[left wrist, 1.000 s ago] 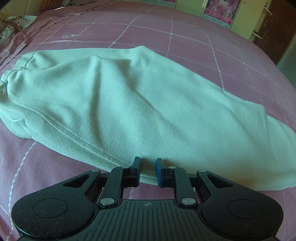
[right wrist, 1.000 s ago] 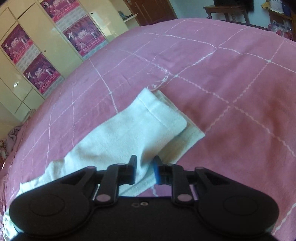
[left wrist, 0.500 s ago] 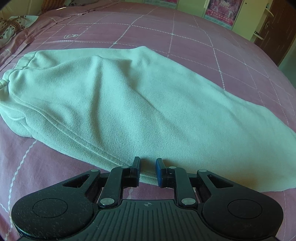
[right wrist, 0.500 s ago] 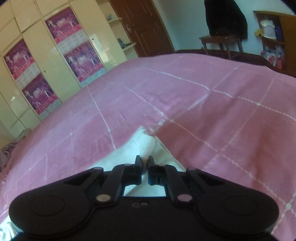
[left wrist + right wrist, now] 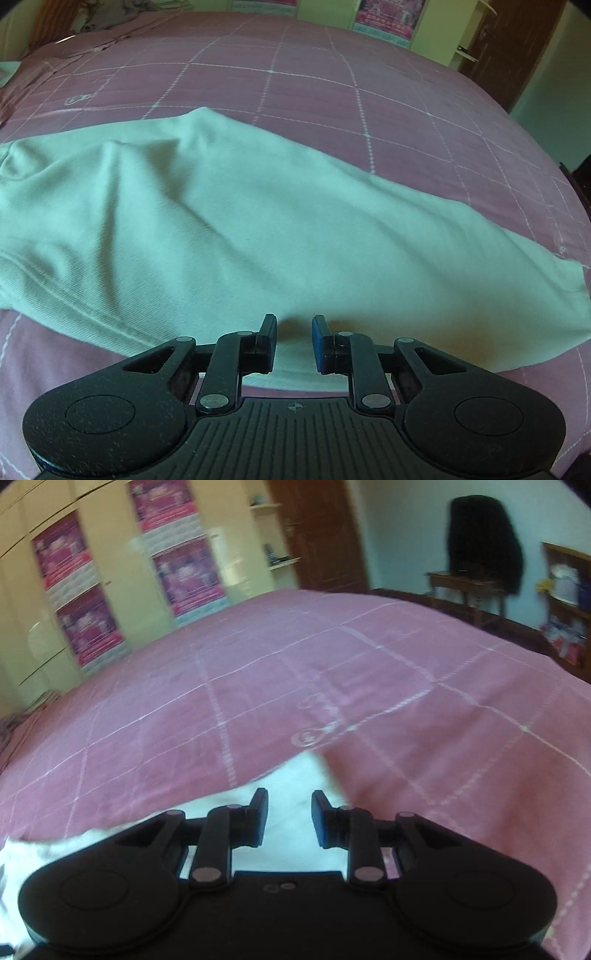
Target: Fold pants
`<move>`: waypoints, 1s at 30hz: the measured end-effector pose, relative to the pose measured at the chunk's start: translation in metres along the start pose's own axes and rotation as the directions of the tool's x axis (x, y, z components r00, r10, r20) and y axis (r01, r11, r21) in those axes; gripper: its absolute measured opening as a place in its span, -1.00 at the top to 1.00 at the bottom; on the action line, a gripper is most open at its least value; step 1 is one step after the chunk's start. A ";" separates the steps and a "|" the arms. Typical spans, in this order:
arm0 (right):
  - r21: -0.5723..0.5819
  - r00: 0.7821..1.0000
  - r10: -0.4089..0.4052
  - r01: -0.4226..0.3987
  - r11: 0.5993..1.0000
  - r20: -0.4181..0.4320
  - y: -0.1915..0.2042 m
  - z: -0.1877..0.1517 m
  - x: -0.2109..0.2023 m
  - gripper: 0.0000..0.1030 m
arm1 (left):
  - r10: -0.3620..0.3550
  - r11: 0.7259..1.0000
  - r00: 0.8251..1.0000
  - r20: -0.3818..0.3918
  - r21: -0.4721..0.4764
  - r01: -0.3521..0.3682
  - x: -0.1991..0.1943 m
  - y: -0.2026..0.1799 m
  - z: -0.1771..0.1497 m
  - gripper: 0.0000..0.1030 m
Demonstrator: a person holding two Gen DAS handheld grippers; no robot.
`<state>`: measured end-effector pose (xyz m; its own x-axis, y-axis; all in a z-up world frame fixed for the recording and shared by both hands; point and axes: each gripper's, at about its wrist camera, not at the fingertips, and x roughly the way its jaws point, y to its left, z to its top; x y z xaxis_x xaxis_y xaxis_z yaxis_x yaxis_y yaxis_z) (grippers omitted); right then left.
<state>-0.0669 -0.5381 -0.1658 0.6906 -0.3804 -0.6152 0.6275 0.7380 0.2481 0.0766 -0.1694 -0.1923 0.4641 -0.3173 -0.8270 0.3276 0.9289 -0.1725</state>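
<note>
A pink checked bedspread (image 5: 369, 92) lies under everything. My left gripper (image 5: 294, 341) hangs over the near edge of the pale pants (image 5: 240, 229), jaws parted, holding nothing — the pants stretch flat across the bed. My right gripper (image 5: 290, 818) — also parted, empty — sits above a pants end; wardrobes (image 5: 110, 572) stand beyond.

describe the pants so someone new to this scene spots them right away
Start from the big pink bedspread with its white grid lines. Lying flat across it, just ahead of the open left gripper, is one long, pale mint-white garment: the pants. They are the only light, unpatterned cloth on the pink cover.
</note>
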 end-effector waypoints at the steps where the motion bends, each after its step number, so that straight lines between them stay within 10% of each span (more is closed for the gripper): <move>1: -0.036 0.998 0.050 -0.051 0.998 -0.037 0.014 -0.002 0.008 0.48 | -0.010 1.000 1.000 0.001 0.014 0.010 0.005 -0.009 0.005 0.63; 6: -0.199 0.959 0.173 -0.219 0.955 -0.223 0.090 -0.021 0.053 0.52 | 0.025 0.995 1.000 -0.004 0.095 -0.025 0.048 -0.045 0.025 0.63; 17: -0.284 0.974 0.010 -0.076 0.956 -0.226 0.096 -0.008 0.124 0.64 | 0.114 0.978 0.993 0.042 0.169 -0.119 0.099 -0.081 0.087 0.62; 21: -0.287 0.977 -0.046 -0.016 0.958 -0.207 0.088 0.002 0.129 0.71 | 0.062 0.997 0.998 0.002 0.041 -0.062 0.096 -0.063 0.096 0.61; 30: -0.320 0.964 0.153 -0.219 0.922 -0.219 0.097 -0.042 0.045 0.50 | 0.033 0.984 0.999 0.039 0.174 -0.039 0.032 -0.044 0.008 0.61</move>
<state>0.0098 -0.4601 -0.2012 0.6828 -0.1317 -0.7186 0.3120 0.9420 0.1238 0.0838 -0.2216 -0.2065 0.5060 -0.2937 -0.8110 0.4474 0.8932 -0.0444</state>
